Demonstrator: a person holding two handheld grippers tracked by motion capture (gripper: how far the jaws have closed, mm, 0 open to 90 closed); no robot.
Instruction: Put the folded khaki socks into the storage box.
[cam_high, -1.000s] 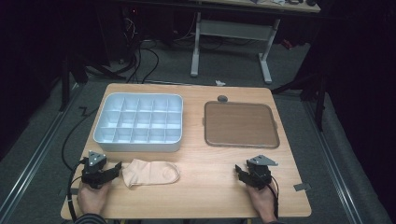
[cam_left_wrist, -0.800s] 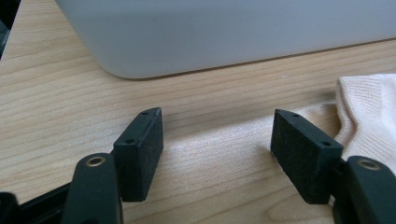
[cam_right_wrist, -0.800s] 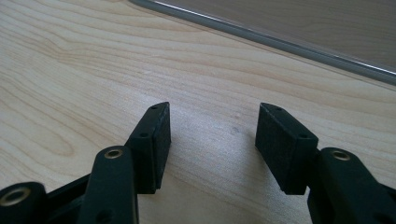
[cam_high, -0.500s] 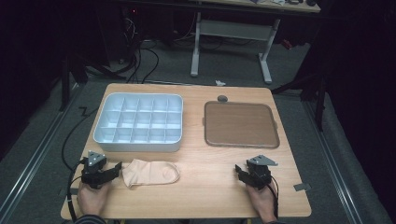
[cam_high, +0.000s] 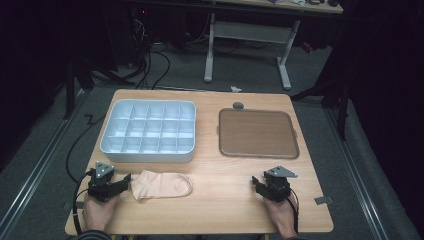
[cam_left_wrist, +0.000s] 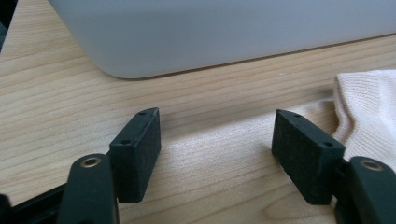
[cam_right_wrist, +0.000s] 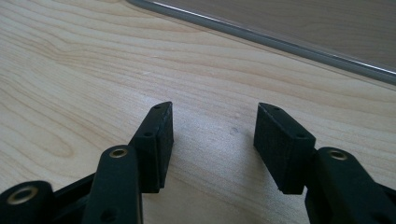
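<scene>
High view: my left gripper (cam_high: 119, 183) rests at the lower left of the desk (cam_high: 225, 210), jaws spread, nothing between them. The beige sock (cam_high: 161, 185) lies flat just to its right, cuff toward the jaws. In the left gripper view the sock (cam_left_wrist: 369, 116) sits at the right edge, just beside one jaw; contact unclear. My right gripper (cam_high: 258, 183) sits at the lower right, jaws apart over bare wood, having just closed a little. White compartment box (cam_high: 149, 131) upper left, brown tray (cam_high: 258, 133) upper right.
</scene>
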